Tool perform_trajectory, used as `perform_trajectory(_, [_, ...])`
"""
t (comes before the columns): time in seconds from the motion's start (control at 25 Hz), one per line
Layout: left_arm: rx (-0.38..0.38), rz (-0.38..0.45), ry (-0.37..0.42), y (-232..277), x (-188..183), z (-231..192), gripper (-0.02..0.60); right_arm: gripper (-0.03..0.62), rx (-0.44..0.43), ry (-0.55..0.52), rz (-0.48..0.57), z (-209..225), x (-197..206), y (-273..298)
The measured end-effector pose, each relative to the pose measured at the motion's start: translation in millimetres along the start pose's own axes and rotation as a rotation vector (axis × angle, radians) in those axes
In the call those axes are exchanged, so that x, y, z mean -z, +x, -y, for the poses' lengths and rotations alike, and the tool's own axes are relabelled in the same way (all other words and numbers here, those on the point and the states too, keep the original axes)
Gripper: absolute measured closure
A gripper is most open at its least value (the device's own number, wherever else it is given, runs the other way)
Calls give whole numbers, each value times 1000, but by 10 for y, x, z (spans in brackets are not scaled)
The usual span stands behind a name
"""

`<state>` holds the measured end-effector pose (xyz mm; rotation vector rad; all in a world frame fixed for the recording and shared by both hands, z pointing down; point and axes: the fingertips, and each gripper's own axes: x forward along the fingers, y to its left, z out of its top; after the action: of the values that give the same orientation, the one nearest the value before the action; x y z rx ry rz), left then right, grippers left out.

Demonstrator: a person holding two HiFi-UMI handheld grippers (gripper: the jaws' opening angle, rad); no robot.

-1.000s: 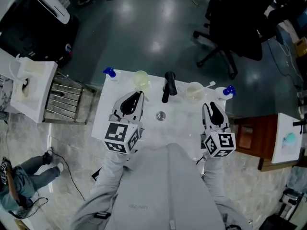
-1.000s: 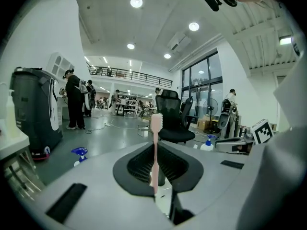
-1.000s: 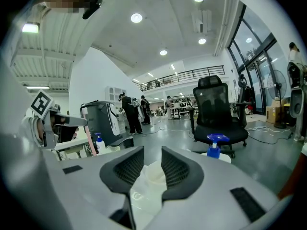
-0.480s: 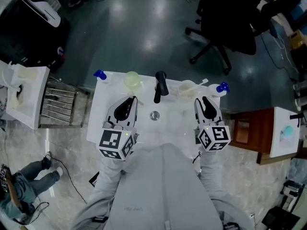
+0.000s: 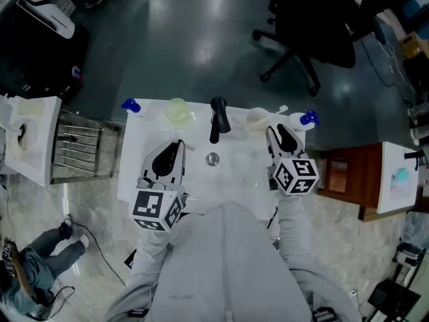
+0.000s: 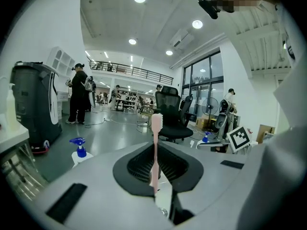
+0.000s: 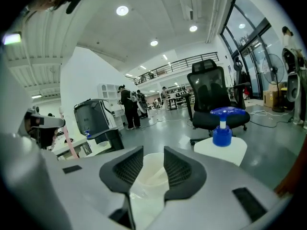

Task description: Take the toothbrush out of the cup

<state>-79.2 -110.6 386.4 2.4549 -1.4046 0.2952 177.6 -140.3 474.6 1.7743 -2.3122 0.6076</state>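
Note:
My left gripper [image 6: 156,153] is shut on a pink toothbrush [image 6: 156,124], which stands upright between its jaws; in the head view this gripper [image 5: 174,147] hovers over the white sink counter [image 5: 144,136], short of a yellow-green cup [image 5: 177,109]. My right gripper [image 7: 153,161] has its jaws apart, with a whitish translucent cup [image 7: 152,172] showing between them. From above, the right gripper [image 5: 273,133] is right beside that cup [image 5: 257,119], and a white toothbrush [image 5: 281,110] sticks out of the cup. I see no press of the pads on the cup.
A black faucet [image 5: 218,116] stands at the back of the counter above the drain [image 5: 212,158]. Blue pump bottles sit at the back left corner [image 5: 129,104] and back right corner [image 5: 307,118]. A black office chair [image 5: 312,25] stands on the floor beyond.
My right gripper has moved forward and closer to the whitish cup. The left gripper stays put with the pink toothbrush in it. The head view has shifted a little.

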Motion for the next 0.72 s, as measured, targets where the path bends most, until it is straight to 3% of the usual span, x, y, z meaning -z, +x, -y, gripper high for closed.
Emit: perform_trajectory(0.72, [-28,-47,-13,7,191,-147,541,385,100,75,-144,182,294,485])
